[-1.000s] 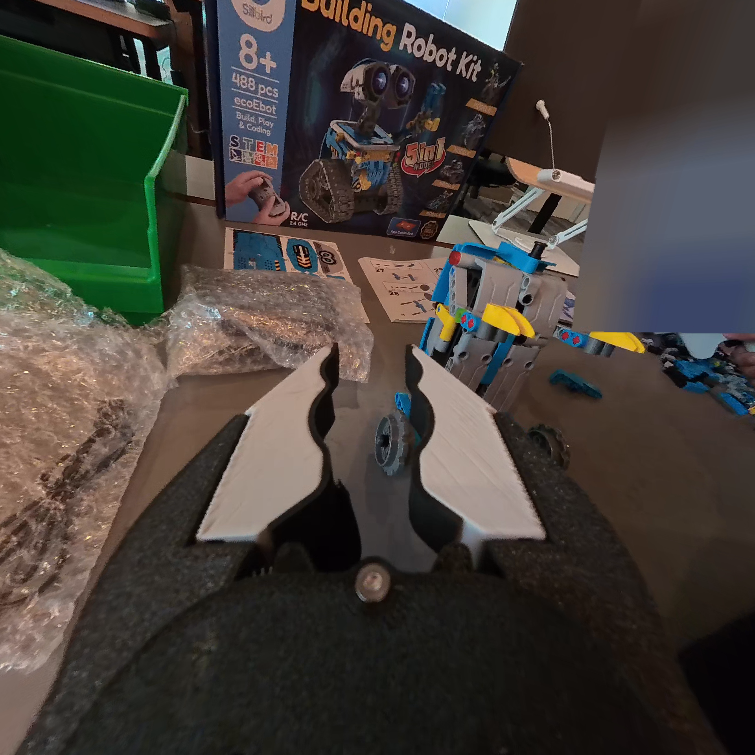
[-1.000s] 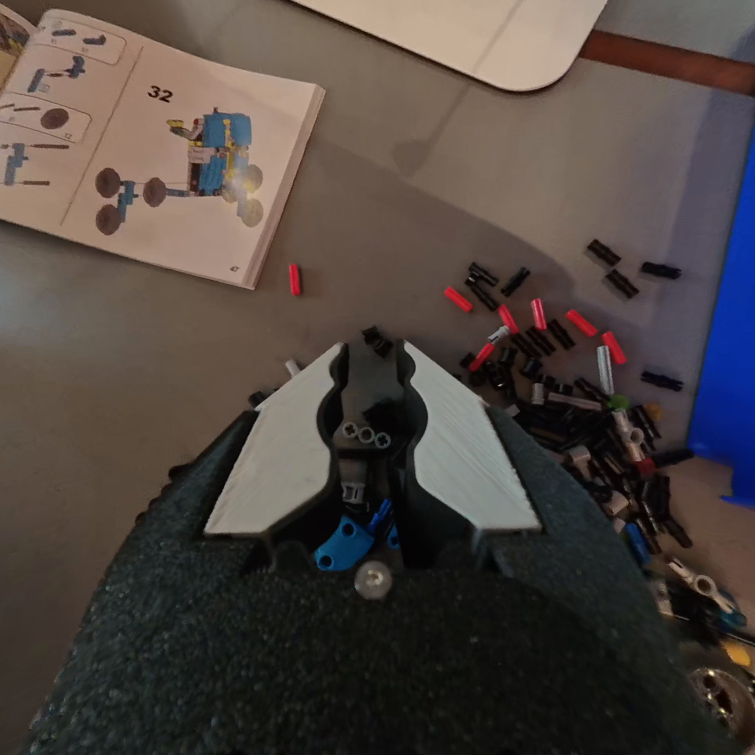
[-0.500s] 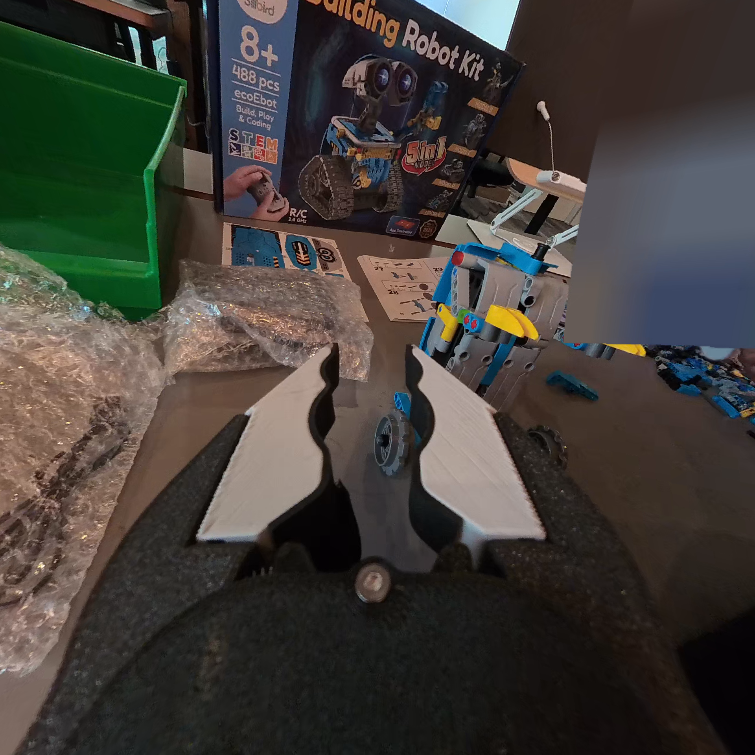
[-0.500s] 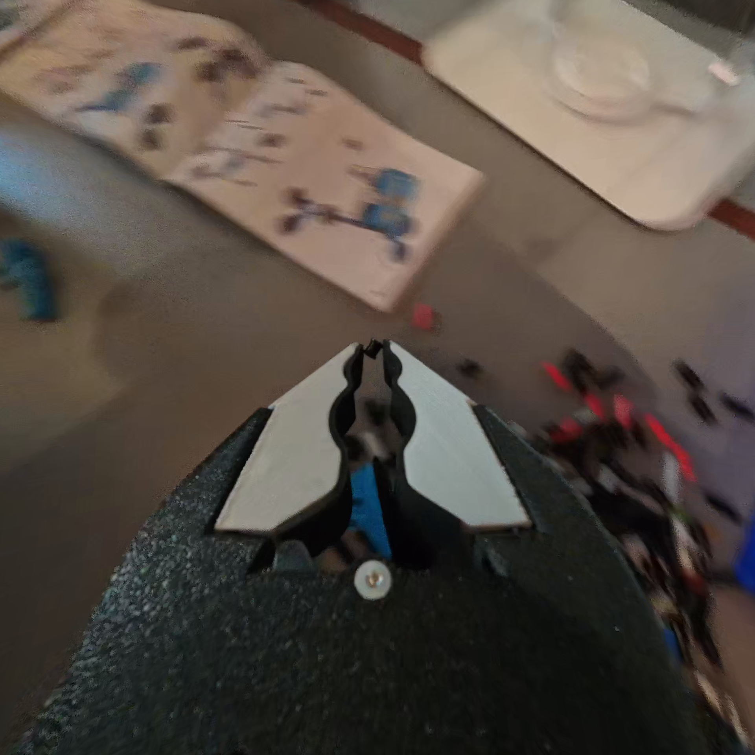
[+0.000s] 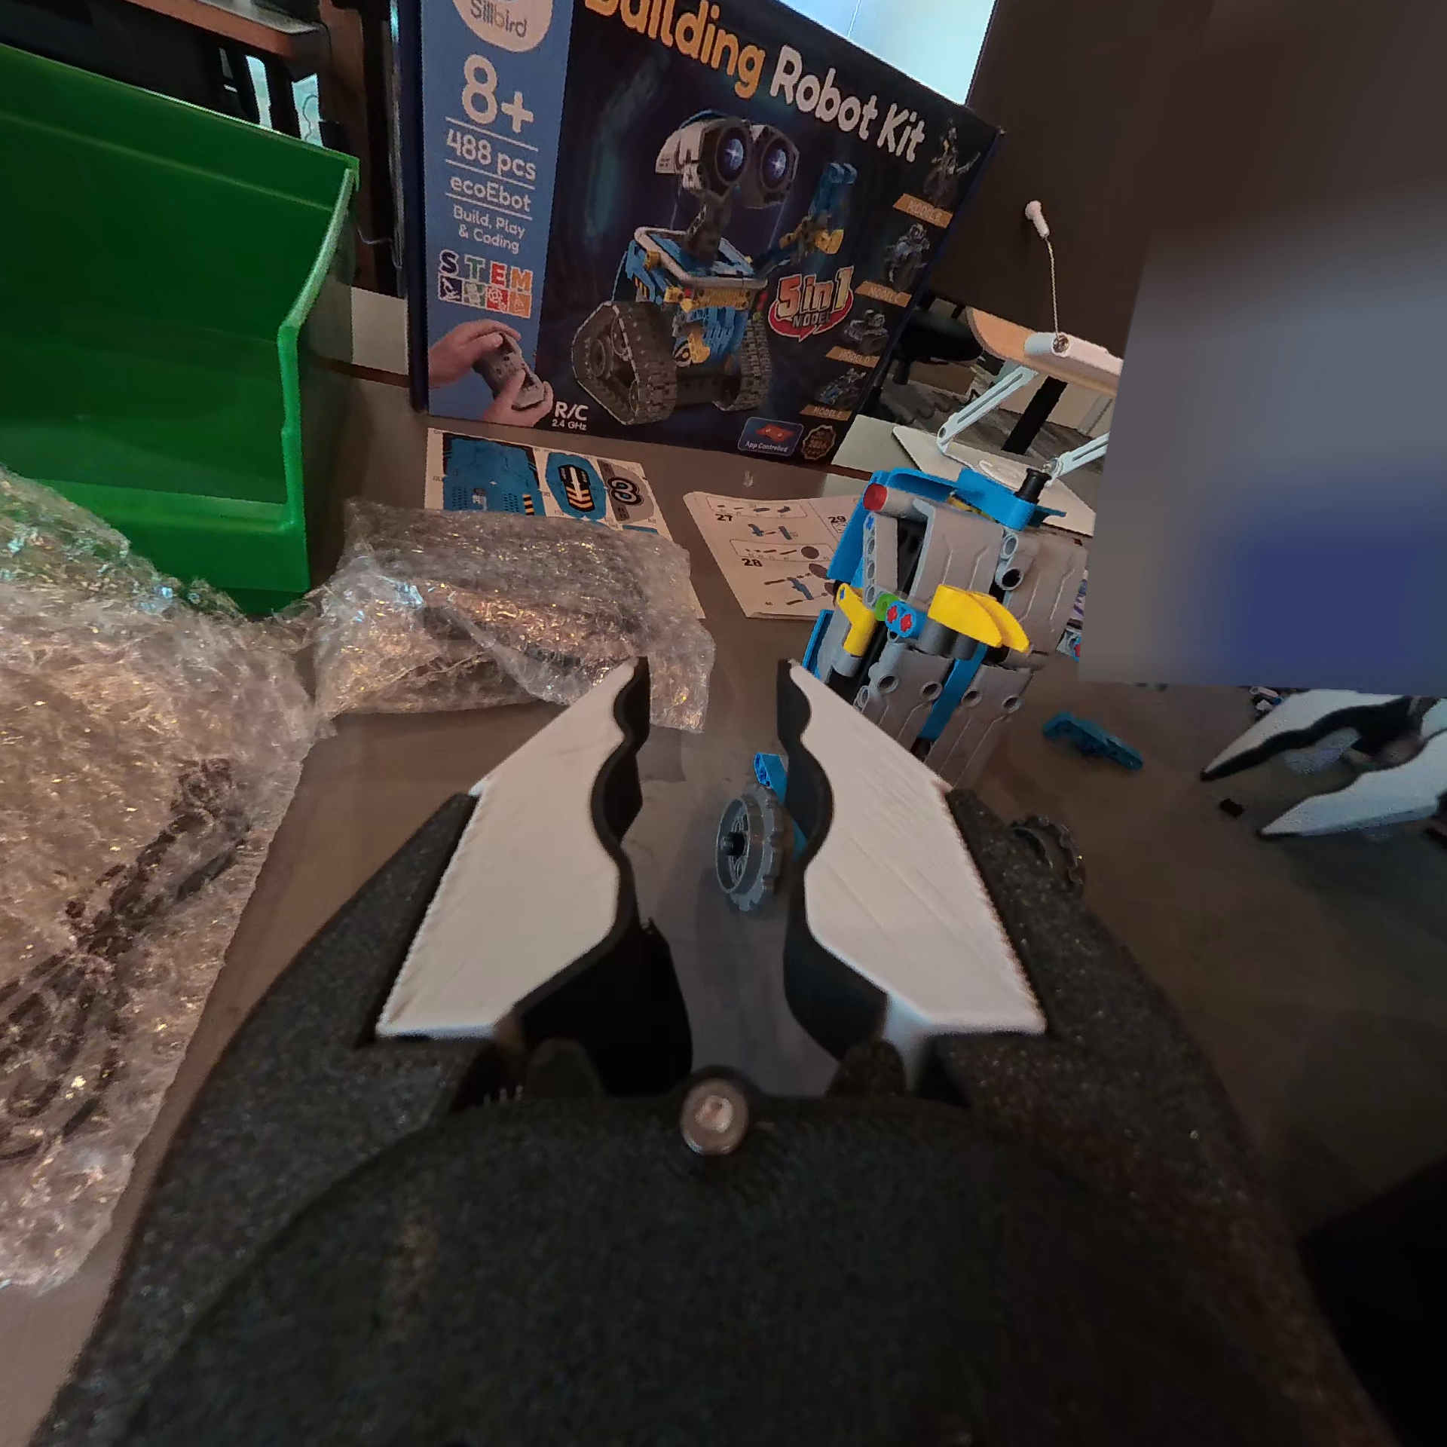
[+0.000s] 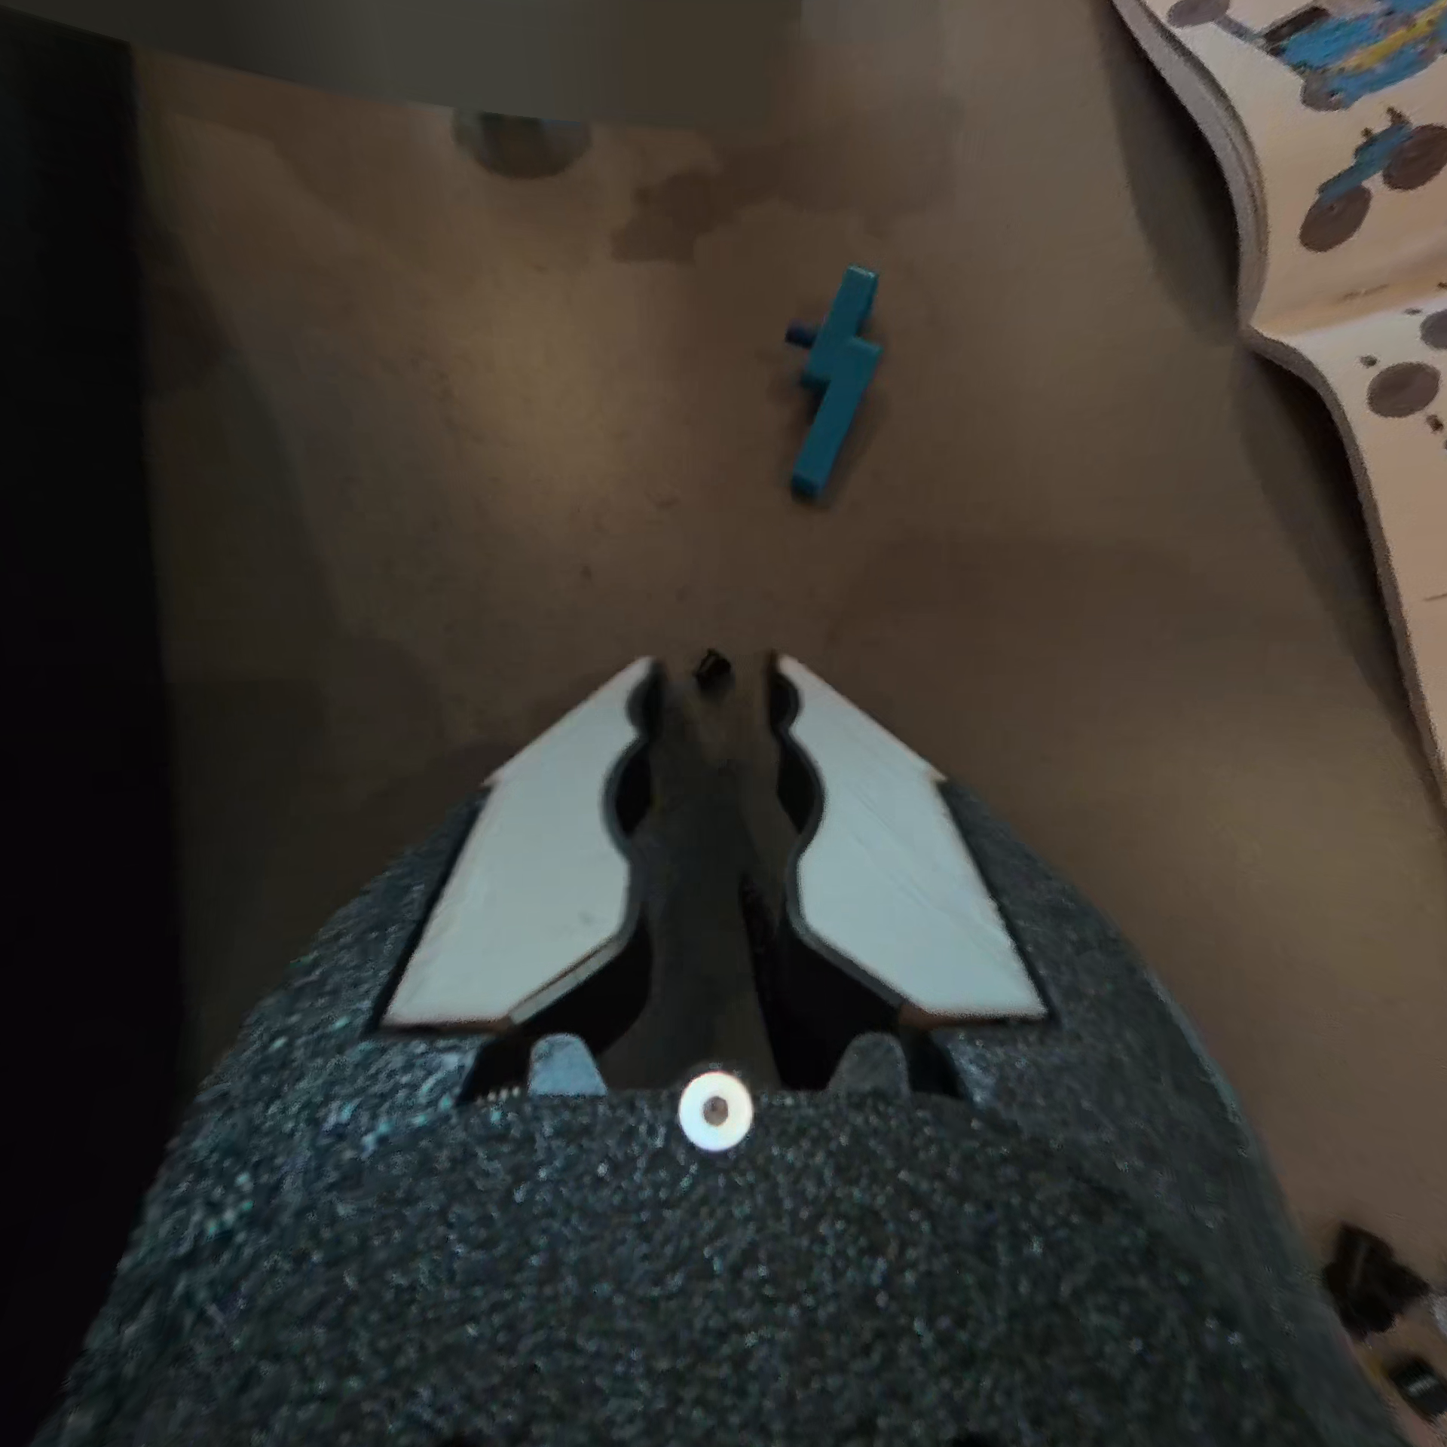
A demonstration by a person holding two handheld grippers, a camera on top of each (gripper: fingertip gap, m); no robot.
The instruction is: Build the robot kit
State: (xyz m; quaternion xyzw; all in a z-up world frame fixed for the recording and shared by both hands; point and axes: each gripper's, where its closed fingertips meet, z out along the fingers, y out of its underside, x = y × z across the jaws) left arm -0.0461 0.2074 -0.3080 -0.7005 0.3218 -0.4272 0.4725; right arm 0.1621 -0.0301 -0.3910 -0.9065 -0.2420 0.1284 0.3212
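While your left hand-held gripper [image 5: 712,689] stood parted around a grey gear [image 5: 748,853], your right hand-held gripper [image 6: 712,665] gaped about a small black pin [image 6: 711,667] on the desk [image 6: 470,470].

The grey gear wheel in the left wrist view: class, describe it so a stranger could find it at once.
Start at the half-built blue and grey robot model on the table. Nearer the camera, between the open left tongs, lies the grey gear wheel, beside a small blue piece. It alone is round, toothed and grey.

On my feed the brown table [image 5: 1174,940] carried: green bin [image 5: 156,352], two bubble-wrap bundles [image 5: 501,611], kit box [image 5: 689,235], sticker sheet [image 5: 540,489], instruction booklet [image 5: 767,548], part-built toy robot [image 5: 940,611], grey gear [image 5: 748,849], loose blue piece [image 6: 834,384].
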